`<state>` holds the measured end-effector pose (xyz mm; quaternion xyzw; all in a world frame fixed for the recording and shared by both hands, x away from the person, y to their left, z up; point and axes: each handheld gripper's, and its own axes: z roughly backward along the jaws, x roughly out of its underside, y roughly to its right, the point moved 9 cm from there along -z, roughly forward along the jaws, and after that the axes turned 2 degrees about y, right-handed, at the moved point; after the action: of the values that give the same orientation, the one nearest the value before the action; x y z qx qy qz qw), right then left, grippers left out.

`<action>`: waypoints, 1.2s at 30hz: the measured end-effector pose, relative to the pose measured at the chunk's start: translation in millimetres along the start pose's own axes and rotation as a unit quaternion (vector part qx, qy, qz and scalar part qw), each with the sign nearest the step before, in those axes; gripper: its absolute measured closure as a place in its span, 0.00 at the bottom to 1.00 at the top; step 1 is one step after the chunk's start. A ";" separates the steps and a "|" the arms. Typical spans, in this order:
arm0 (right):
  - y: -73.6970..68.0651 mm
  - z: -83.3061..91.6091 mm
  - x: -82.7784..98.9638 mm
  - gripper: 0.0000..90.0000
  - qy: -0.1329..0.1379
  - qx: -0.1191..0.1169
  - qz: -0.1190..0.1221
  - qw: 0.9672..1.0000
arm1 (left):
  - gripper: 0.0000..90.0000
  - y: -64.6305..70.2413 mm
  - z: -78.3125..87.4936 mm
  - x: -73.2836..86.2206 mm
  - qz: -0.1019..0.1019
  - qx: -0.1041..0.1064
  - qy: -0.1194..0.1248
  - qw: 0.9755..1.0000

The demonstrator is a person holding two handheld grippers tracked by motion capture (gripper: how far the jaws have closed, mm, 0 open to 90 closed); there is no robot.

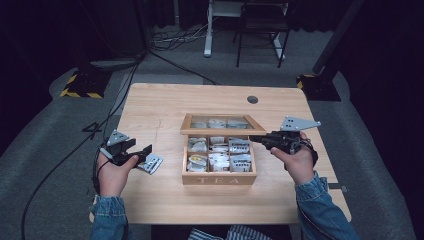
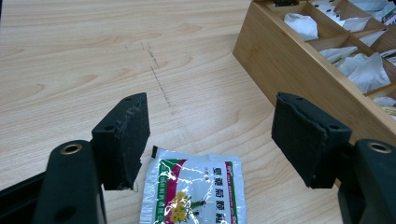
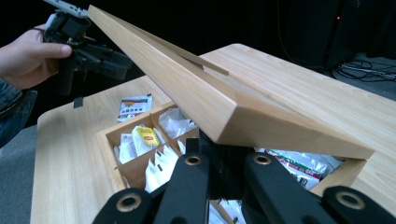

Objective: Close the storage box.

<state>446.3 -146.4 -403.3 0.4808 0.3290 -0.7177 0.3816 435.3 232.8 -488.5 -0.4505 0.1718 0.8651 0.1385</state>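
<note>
Left of the wooden tea box [image 1: 218, 179], the left tool [image 1: 141, 152] hovered with its jaws spread wide and nothing between them. A green-and-white tea sachet [image 2: 194, 191] lay flat on the surface [image 1: 165, 107] just beneath and between those jaws, touching neither pad [image 2: 125, 140], a little way off the box's left wall. At the box's right rear corner, the right tool [image 1: 256, 139] had its jaws pressed together under the edge of the glass-paned lid [image 3: 196, 95], propping it half raised, tilted over the compartments. Inside the box, white sachets and one yellow-labelled bag [image 3: 145, 136] filled the partitions. From the right tool's view, the left hand [image 3: 25, 58] showed beyond the far side of the box.
</note>
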 end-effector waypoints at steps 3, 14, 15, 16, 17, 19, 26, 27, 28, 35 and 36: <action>-2.0 2.9 2.2 1.00 -0.008 -0.002 0.001 1.000 | 0.32 -2.2 0.4 -0.5 0.000 -0.001 0.001 1.000; -7.0 9.8 10.8 1.00 -0.037 -0.005 -0.001 0.999 | 0.32 -6.9 6.1 1.8 0.004 -0.006 0.003 1.000; -7.5 9.9 11.4 1.00 -0.040 -0.005 0.000 0.999 | 0.32 -7.9 7.0 2.3 0.004 -0.007 0.003 1.000; -7.8 10.0 12.4 1.00 -0.043 -0.005 0.001 0.999 | 0.32 -8.3 7.7 2.9 0.006 -0.007 0.003 1.000; -8.5 10.0 13.5 1.00 -0.045 -0.007 -0.001 0.999 | 0.32 -9.2 8.4 3.5 0.007 -0.009 0.003 1.000; -9.6 10.3 16.8 1.00 -0.053 -0.009 -0.001 0.999 | 0.32 -10.1 8.9 4.7 0.008 -0.009 0.001 1.000; -12.7 12.5 27.4 1.00 -0.072 -0.012 -0.004 0.997 | 0.32 -9.5 7.2 7.6 0.009 -0.007 -0.004 1.000; -13.0 13.1 28.7 1.00 -0.074 -0.011 -0.003 0.997 | 0.32 -9.9 7.3 7.7 0.008 -0.007 -0.005 1.000; -13.7 13.7 30.1 1.00 -0.076 -0.011 -0.004 0.997 | 0.32 -10.2 7.6 7.8 0.008 -0.007 -0.005 1.000; -19.2 16.5 42.9 1.00 -0.096 -0.012 -0.004 0.995 | 0.32 -12.2 7.0 8.4 0.010 -0.009 -0.005 1.000; -20.0 16.5 44.9 1.00 -0.098 -0.013 -0.004 0.995 | 0.32 -12.1 6.7 8.8 0.011 -0.007 -0.007 1.000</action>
<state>410.7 -160.7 -438.1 0.4022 0.3008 -0.7585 0.4153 430.3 247.3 -494.2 -0.4439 0.1695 0.8707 0.1271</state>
